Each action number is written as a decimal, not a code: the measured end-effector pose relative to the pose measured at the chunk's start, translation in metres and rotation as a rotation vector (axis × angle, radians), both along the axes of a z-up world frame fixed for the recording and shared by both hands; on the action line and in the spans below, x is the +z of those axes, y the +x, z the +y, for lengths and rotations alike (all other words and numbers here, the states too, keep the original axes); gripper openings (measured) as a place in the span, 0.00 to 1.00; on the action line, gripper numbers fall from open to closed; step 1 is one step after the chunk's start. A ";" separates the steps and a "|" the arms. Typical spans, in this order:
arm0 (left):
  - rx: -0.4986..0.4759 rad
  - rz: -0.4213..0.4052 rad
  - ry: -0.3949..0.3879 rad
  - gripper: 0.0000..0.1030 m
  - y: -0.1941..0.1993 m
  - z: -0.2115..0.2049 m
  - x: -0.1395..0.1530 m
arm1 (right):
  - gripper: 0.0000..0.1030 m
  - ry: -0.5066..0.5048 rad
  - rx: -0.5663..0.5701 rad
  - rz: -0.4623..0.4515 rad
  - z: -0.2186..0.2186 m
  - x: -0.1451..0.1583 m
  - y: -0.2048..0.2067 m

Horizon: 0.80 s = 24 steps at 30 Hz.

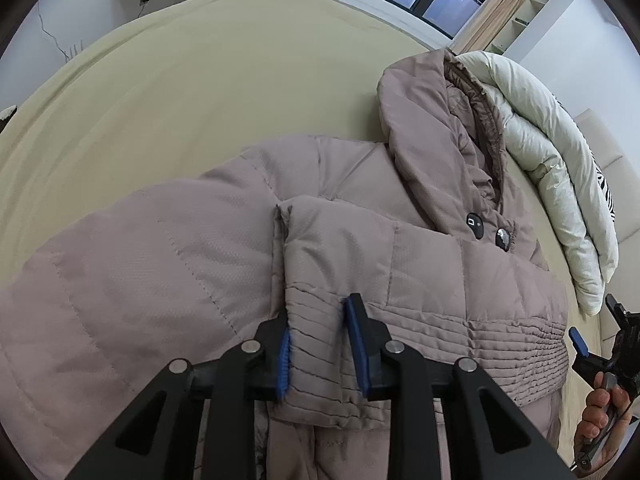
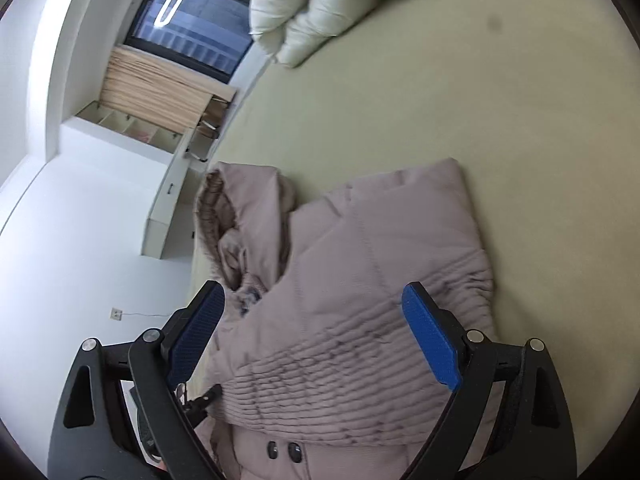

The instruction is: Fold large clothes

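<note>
A mauve padded coat (image 1: 160, 260) with a hood (image 1: 432, 120) lies flat on the bed, one sleeve folded across its front. My left gripper (image 1: 318, 340) is narrowly closed on the ribbed cuff (image 1: 316, 364) of that sleeve, blue pads touching the fabric on both sides. In the right wrist view the same coat (image 2: 360, 240) lies under my right gripper (image 2: 312, 300), which hovers wide open above the ribbed cuff band with nothing between its fingers. The right gripper (image 1: 596, 326) and the hand holding it show at the right edge of the left wrist view.
The bed (image 1: 200, 80) has a beige sheet, bare beyond the coat (image 2: 500, 100). A rolled white duvet (image 1: 552, 160) lies by the hood, also seen as the duvet (image 2: 320, 8) in the right wrist view. Windows, curtains and shelves stand behind.
</note>
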<state>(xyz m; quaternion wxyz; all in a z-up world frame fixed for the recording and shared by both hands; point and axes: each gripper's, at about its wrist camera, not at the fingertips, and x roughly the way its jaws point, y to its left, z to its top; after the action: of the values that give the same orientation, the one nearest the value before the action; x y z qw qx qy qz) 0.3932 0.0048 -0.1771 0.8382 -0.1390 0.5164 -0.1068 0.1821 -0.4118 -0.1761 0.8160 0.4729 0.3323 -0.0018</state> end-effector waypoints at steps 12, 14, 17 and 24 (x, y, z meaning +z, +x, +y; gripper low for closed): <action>0.104 -0.136 -0.098 0.61 -0.074 0.077 0.059 | 0.89 -0.171 0.074 0.025 0.031 0.024 -0.031; 0.158 -0.158 -0.117 0.63 -0.119 0.113 0.067 | 0.89 -0.197 0.128 0.005 0.057 0.039 -0.057; 0.258 -0.146 -0.147 0.64 -0.185 0.167 0.066 | 0.89 -0.173 0.187 -0.022 0.094 0.044 -0.097; 0.596 -0.062 -0.289 0.64 -0.324 0.293 0.029 | 0.89 -0.037 0.332 -0.005 0.194 0.022 -0.170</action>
<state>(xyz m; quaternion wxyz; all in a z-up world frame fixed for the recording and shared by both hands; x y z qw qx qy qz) 0.0694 0.2975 -0.1486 0.8195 -0.3980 0.4069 0.0668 0.0125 -0.2173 -0.1541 0.8146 0.3964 0.4036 0.1281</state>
